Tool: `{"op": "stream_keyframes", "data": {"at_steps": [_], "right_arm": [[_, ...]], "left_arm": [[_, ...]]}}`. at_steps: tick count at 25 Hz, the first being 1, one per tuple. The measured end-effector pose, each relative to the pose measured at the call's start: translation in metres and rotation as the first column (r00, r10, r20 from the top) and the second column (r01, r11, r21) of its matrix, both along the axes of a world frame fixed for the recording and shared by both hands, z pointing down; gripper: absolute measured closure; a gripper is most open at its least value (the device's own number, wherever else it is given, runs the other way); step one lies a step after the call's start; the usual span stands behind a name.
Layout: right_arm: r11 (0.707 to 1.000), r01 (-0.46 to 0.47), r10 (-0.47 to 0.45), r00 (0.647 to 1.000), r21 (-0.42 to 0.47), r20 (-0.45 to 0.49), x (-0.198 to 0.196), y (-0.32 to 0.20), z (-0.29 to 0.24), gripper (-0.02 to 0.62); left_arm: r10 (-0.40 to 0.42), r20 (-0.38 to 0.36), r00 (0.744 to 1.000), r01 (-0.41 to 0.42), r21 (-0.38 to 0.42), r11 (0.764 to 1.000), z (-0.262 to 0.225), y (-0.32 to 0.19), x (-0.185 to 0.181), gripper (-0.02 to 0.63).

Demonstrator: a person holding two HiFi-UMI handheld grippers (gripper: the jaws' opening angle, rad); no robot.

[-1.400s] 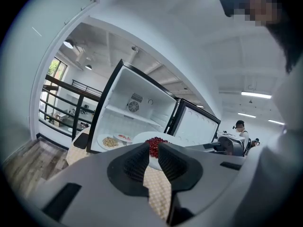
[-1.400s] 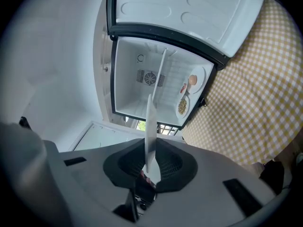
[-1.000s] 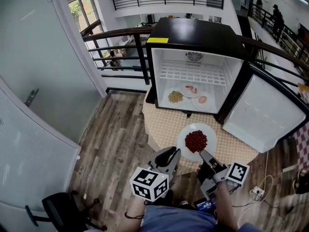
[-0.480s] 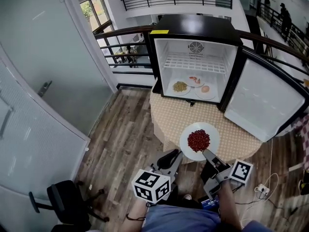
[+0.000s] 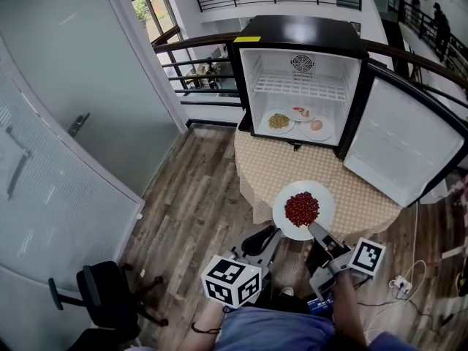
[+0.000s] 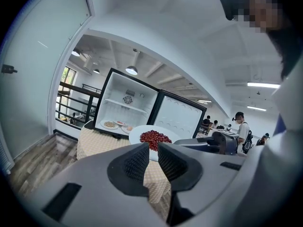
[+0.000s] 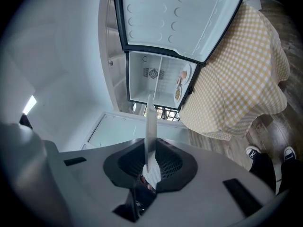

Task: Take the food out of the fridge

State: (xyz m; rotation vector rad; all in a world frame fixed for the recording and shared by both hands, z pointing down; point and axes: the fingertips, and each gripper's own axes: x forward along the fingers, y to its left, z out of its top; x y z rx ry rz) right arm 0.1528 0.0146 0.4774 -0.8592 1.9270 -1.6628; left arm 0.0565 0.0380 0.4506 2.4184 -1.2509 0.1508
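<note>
Nearest the person's body, the left gripper [image 5: 265,235] is hovering over the wooden floor [image 5: 197,203], its jaws standing a little apart with nothing between them, seemingly waiting as the spare hand. Just to its right, the right gripper [image 5: 316,231] is pinching the near rim of a white plate [image 5: 327,205]. Its jaws are clamping the thin edge so that the plate is riding level and the heap of small dark-red food [image 5: 301,208] is not spilling. The plate is sitting over the near part of the table [image 5: 267,163] with its yellow checked cloth, well apart from the fridge. Whether it is touching the cloth I cannot tell. Farther off, the black mini fridge [image 5: 303,31] is standing on the table's far side, its door [image 5: 402,148] swinging wide to the right and leaving the way in clear. On the fridge floor three more plates are waiting: one with yellowish food [image 5: 278,121] on the left, one with pinkish pieces [image 5: 300,112] behind, and one with a pale round item [image 5: 316,126] on the right.
</note>
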Motion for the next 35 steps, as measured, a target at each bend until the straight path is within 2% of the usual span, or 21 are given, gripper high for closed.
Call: {"op": "stream_keyframes", "data": {"at_steps": [12,24,35], "right_arm": [[1.000,-0.029,0.029,1.000,0.007,0.009,0.001,0.001,-0.002,0.538],[0.992,-0.122,0.122,0.992,0.014,0.018,-0.016,-0.005,-0.014,0.538],[0.984,-0.173,0.172,0.985,0.033,0.035,-0.021,0.000,-0.026,0.538]], "left_arm": [[0.043,0.006,0.999,-0.043,-0.002,0.999,0.001,0.002,0.004,0.538],[0.098,0.018,0.995,-0.098,0.014,0.995,-0.011,-0.013,-0.031,0.538],[0.144,-0.008,0.990,-0.144,0.032,0.989,-0.019,-0.014,-0.035,0.538]]}}
